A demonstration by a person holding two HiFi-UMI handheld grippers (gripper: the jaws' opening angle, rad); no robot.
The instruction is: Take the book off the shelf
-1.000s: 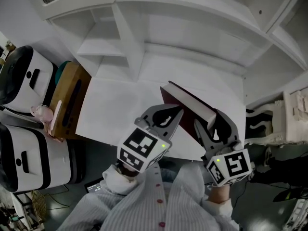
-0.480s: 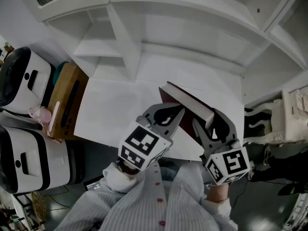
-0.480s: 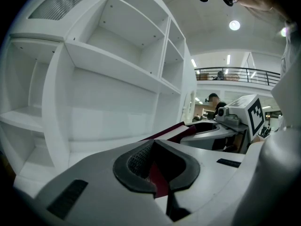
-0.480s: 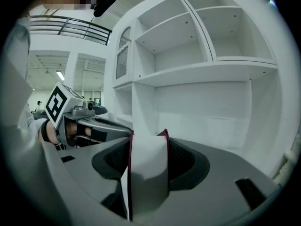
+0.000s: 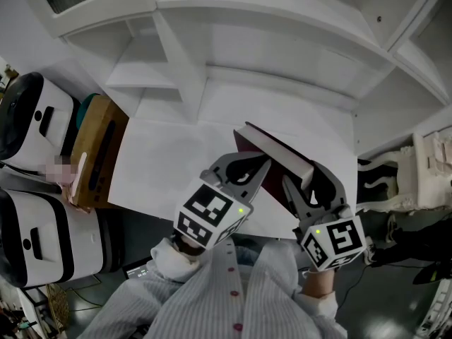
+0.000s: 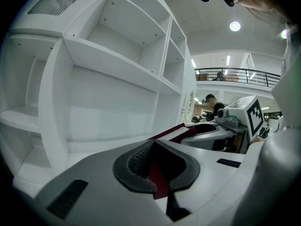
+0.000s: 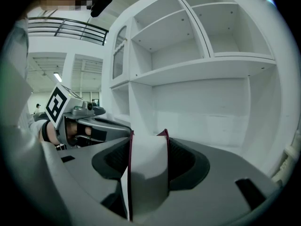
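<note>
The book [image 5: 274,152] is out of the shelf [image 5: 282,69], held in the air in front of its lowest open bay and above the white worktop [image 5: 166,164] that juts out below that bay. Its long axis runs from the person toward the shelf, and its far corner points at the bay without touching the back wall or the dividers.

The near end sits in the right tongs [image 5: 309,183]. In the right gripper view the pale page block of the book [image 7: 146,168] fills the gap of the right tongs [image 7: 148,157], with a dark red cover against each pad, so the jaws stand wide and clamp the full thickness. The left tongs [image 5: 248,169] come at the book from its left side, on the edge farther from the shelf's right wall. In the left gripper view the left tongs [image 6: 153,160] are drawn almost together on a thin red strip of the book [image 6: 159,181], apparently a cover edge.

Both tongs are on the end away from the shelf, and the right one carries more of the book. With the book lying lengthwise toward the shelf, the coming move looks like a straight pull back along that axis, away from the shelf, with both hands moving together so the left pinch does not peel the cover
</note>
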